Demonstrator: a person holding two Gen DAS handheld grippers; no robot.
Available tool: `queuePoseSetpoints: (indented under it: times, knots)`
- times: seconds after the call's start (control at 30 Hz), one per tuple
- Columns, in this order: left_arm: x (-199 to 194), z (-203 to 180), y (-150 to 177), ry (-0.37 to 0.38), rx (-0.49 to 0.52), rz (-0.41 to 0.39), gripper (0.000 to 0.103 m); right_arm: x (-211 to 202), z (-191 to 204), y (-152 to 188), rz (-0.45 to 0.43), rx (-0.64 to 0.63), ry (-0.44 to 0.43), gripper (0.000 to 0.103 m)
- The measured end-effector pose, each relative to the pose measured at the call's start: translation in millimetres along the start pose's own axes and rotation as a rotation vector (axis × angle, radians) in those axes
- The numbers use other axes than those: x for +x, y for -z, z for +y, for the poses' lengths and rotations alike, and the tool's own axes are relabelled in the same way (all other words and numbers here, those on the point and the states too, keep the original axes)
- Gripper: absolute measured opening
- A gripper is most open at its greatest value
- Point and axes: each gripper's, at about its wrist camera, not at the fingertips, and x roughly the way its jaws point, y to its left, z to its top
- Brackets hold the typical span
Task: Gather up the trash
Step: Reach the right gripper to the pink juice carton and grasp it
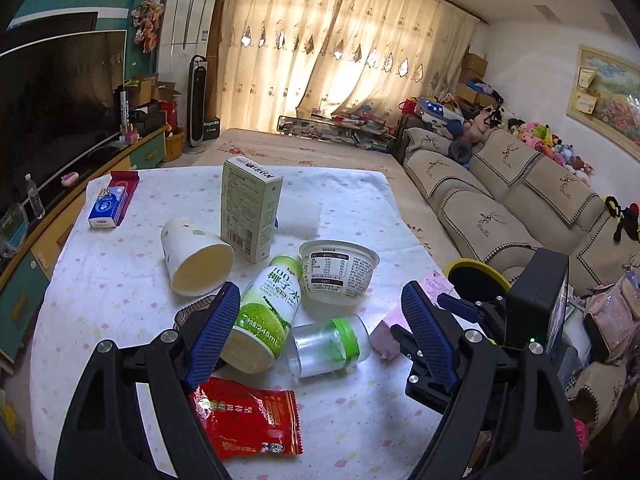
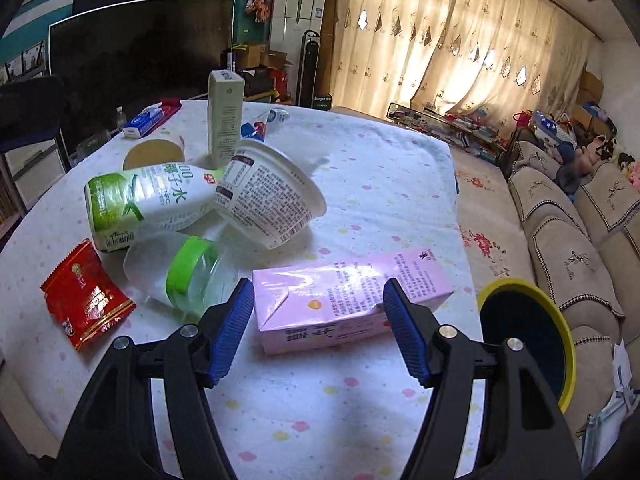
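well, the right tongs (image 2: 318,312) hang spread wide over the pink carton (image 2: 344,300), one blue pad at each side of it and neither touching, so nothing is gripped yet. the carton lies flat on the worktop (image 2: 380,184) near its right edge, just beside the yellow-rimmed bin (image 2: 532,344) that stands off the edge. it looks like thin card, probably empty and light, and dented near the folded end, so i would guess it gives under a hard squeeze; taking it across the narrow width around mid-length, where the walls look straighter, seems the safest hold, and a moderate clench should do.

the left tongs (image 1: 320,320) are released too, held above the pile: the coconut water bottle (image 1: 266,312) lies just beside the left pad, the clear jar with the green band (image 1: 328,346) lies on its side between the pads. both look smooth and round, likely to roll or slip. the yogurt tub (image 1: 340,276), paper cup (image 1: 196,258) and upright green box (image 1: 248,212) crowd behind, and the red snack packet (image 1: 244,416), soft and crinkly, lies flat nearest the onlooker's side
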Motion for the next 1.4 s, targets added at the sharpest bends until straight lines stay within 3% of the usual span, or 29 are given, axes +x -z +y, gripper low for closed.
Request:
queuePoseSetpoints:
  times: [0.4,0.6,0.7,0.87,1.17,1.27,1.4]
  knots:
    - [12,-13,0,0.013,0.005,0.025,0.082,-10,-18,28,0.033,-0.009,0.021,0.065]
    - [18,-14,1,0.016,0.003,0.031,0.082,-24,-53,40,0.045,0.079,0.070,0.068]
    - [18,-15,2,0.020,0.006,0.029,0.082,-30,-61,44,0.022,0.151,0.050,0.068]
    - [15,-15,4,0.025,0.013,0.023,0.082,-29,-46,41,-0.023,0.189,-0.006,0.074]
    - [12,-12,5,0.026,0.006,0.022,0.082,8,-37,39,0.053,0.206,0.036,0.073]
    - [15,-11,6,0.026,0.002,0.029,0.082,4,-45,42,0.040,0.223,0.036,0.064]
    - [17,-11,7,0.027,0.003,0.038,0.082,-5,-62,48,0.021,0.257,0.041,0.039]
